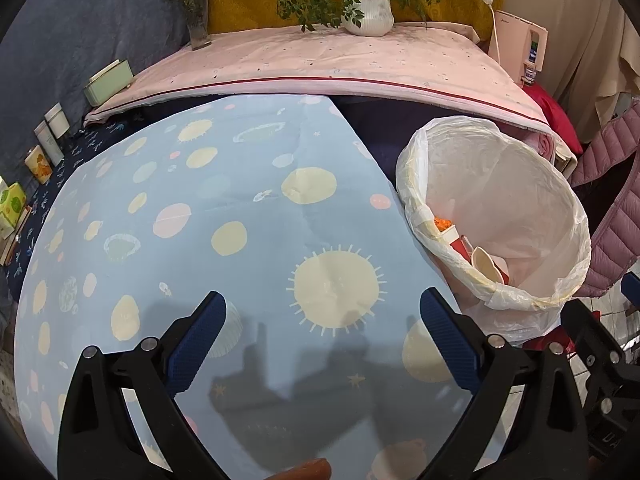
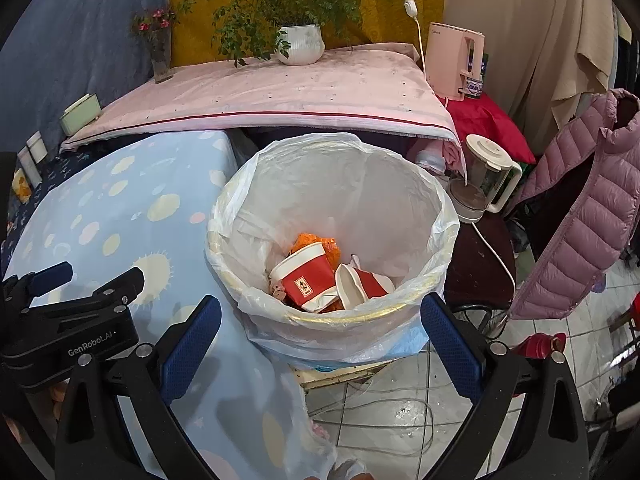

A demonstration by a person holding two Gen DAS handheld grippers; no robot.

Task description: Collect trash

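A white bin lined with a clear plastic bag (image 2: pixel 424 200) stands beside the blue planet-print tablecloth (image 1: pixel 240 200). Inside lie two crushed red and white paper cups (image 2: pixel 308 276) on orange wrapping (image 2: pixel 320 242). The bin also shows in the left wrist view (image 1: pixel 532 184) at the right. My right gripper (image 2: pixel 320 320) is open and empty, just in front of the bin's near rim. My left gripper (image 1: pixel 322 316) is open and empty above the bare cloth, and it shows in the right wrist view (image 2: pixel 68 280) at the left.
Behind is a pink-covered table (image 2: pixel 280 88) with a potted plant (image 2: pixel 300 42), a flower vase (image 2: pixel 160 56) and a pink appliance (image 2: pixel 454 64). A blender (image 2: pixel 486 172), a pink jacket (image 2: pixel 580 208), cables on the tiled floor (image 2: pixel 400 408). Tins and boxes (image 1: pixel 48 140) line the left wall.
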